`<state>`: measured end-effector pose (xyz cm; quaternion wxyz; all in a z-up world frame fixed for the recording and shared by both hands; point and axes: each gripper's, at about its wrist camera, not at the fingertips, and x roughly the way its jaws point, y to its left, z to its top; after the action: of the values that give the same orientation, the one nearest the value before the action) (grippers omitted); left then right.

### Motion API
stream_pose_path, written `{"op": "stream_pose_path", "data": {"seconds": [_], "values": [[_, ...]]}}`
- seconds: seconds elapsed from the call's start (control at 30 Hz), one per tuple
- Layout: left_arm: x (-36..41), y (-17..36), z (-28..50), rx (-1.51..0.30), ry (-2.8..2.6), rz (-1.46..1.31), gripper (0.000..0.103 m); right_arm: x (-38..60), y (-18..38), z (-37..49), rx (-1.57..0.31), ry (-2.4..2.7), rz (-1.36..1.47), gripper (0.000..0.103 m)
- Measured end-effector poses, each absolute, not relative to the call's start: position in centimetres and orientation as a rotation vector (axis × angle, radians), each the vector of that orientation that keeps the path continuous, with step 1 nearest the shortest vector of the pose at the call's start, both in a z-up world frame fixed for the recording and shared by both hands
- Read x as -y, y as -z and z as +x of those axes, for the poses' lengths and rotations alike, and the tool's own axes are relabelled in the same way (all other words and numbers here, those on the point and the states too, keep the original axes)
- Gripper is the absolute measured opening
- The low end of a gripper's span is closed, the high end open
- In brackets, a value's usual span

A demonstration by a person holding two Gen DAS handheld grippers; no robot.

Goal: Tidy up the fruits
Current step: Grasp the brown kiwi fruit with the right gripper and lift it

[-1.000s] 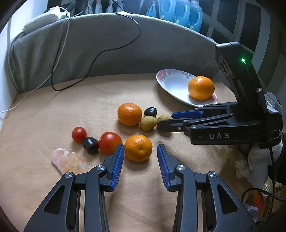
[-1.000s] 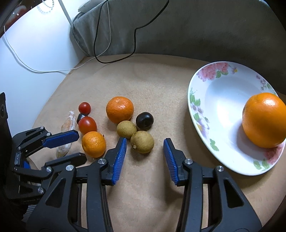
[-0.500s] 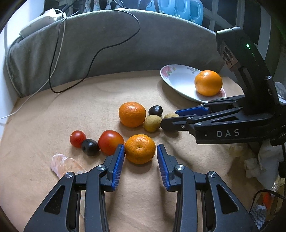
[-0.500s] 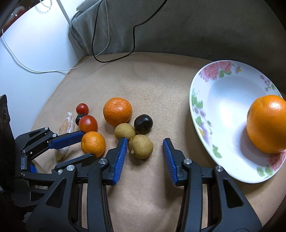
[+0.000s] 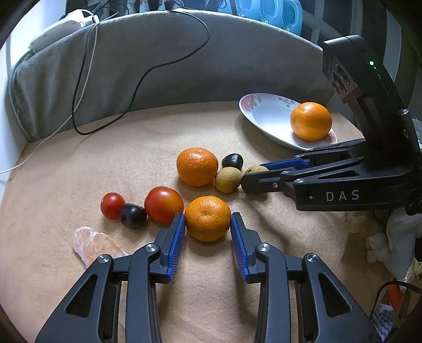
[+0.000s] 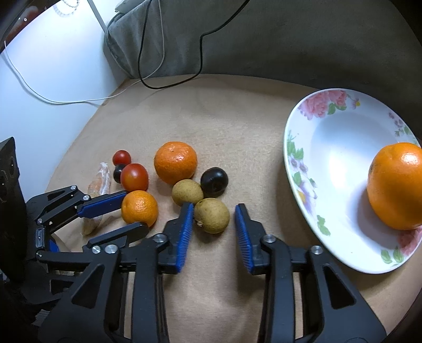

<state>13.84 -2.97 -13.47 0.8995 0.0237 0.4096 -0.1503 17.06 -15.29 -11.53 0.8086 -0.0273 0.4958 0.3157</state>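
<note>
My left gripper (image 5: 207, 220) is open, with its blue pads on either side of a small orange (image 5: 207, 218) on the tan cloth; the orange also shows in the right wrist view (image 6: 139, 208). My right gripper (image 6: 214, 212) is open around a brown round fruit (image 6: 212, 215). A second brown fruit (image 6: 187, 192), a dark plum (image 6: 214, 178), a larger orange (image 6: 175, 162), two tomatoes (image 5: 163, 205) (image 5: 112, 205) and another dark fruit (image 5: 132, 215) lie close by. A flowered white plate (image 6: 329, 147) at the right holds a big orange (image 6: 395, 186).
A peeled orange segment in clear wrap (image 5: 95, 244) lies left of my left gripper. A grey cushion (image 5: 158, 58) with black and white cables (image 5: 142, 79) borders the far side. White cloth (image 5: 390, 232) lies at the right edge. Blue bottles (image 5: 266, 13) stand behind.
Both grippers have moved forward: the left one now straddles the small orange, and the right one now straddles the brown fruit. The fruits have not moved.
</note>
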Motion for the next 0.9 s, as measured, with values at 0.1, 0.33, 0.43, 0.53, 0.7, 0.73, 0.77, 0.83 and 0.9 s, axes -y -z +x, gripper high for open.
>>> {"op": "stream_pose_path", "data": {"seconds": [0.1,0.33,0.43,0.53,0.7,0.73,0.77,0.83,0.9], "values": [[2.9,13.4,13.7,-0.846,0.311,0.046,0.033,15.1,11.6,17.0,-1.059,-0.674,-0.058,0.029],[2.6,13.0,13.6,-0.842,0.311,0.027,0.033,15.4,11.2,16.7,-1.052,-0.684,-0.032,0.029],[2.4,12.8,13.4,-0.842,0.314,0.012,0.033,15.9,10.6,16.5,-1.040,-0.688,-0.023,0.029],[2.3,12.4,13.1,-0.839,0.322,-0.001,0.033,16.6,9.9,16.5,-1.023,-0.685,-0.009,0.029],[2.6,11.5,12.8,-0.824,0.341,-0.016,0.033,18.0,8.6,16.6,-0.994,-0.673,0.015,0.029],[2.7,11.3,12.8,-0.818,0.346,-0.019,0.033,18.3,8.3,16.7,-0.988,-0.670,0.020,0.029],[2.9,11.0,12.7,-0.812,0.352,-0.022,0.033,18.7,8.1,16.7,-0.982,-0.667,0.024,0.029],[3.2,10.5,12.8,-0.802,0.361,-0.028,0.033,19.5,7.5,16.9,-0.969,-0.658,0.034,0.029],[3.5,10.1,12.9,-0.792,0.372,-0.037,0.033,20.3,7.0,17.2,-0.956,-0.646,0.044,0.029]]}}
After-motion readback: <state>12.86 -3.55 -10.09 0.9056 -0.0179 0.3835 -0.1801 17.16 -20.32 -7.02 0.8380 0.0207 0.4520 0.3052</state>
